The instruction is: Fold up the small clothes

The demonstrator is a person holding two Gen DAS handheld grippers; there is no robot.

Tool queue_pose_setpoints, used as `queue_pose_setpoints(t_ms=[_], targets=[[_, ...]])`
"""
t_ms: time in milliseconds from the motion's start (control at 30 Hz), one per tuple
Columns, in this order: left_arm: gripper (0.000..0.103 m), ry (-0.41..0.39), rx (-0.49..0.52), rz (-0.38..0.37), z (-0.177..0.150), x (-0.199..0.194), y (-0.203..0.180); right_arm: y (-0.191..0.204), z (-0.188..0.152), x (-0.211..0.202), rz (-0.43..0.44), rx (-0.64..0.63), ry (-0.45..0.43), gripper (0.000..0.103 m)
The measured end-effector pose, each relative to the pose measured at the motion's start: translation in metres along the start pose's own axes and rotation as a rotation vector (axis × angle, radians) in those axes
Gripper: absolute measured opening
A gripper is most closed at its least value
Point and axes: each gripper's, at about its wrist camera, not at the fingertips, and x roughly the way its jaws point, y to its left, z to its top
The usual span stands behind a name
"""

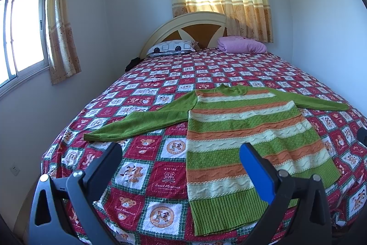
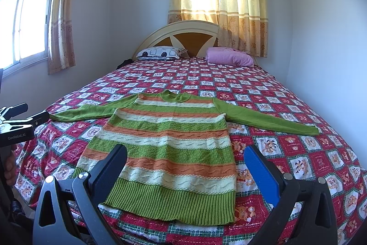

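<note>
A small knitted sweater (image 1: 231,130) with green, orange and cream stripes lies flat on the bed, sleeves spread to both sides, hem nearest me. It also shows in the right wrist view (image 2: 169,141). My left gripper (image 1: 181,150) is open and empty, held above the bed just left of the sweater's body near the hem. My right gripper (image 2: 185,153) is open and empty, held above the sweater's lower body. The left gripper also shows at the left edge of the right wrist view (image 2: 23,121).
The bed has a red checked bedspread (image 1: 142,95) with bear prints. A patterned pillow (image 1: 172,47) and a folded pink blanket (image 1: 243,45) lie by the headboard (image 1: 190,26). Curtained windows (image 1: 23,31) are at left and behind. White walls flank the bed.
</note>
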Motion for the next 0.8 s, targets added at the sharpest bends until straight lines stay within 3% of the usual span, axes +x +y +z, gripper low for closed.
queue_pose_setpoints(t_ms=[600, 800], targets=[[0.103, 0.017, 0.006, 0.004, -0.006, 0.011, 0.007, -0.001, -0.007, 0.007, 0.015, 0.023, 0.016, 0.102], [0.103, 0.046, 0.017, 0.007, -0.007, 0.026, -0.004, -0.014, -0.014, 0.026, 0.107, 0.092, 0.075, 0.102]])
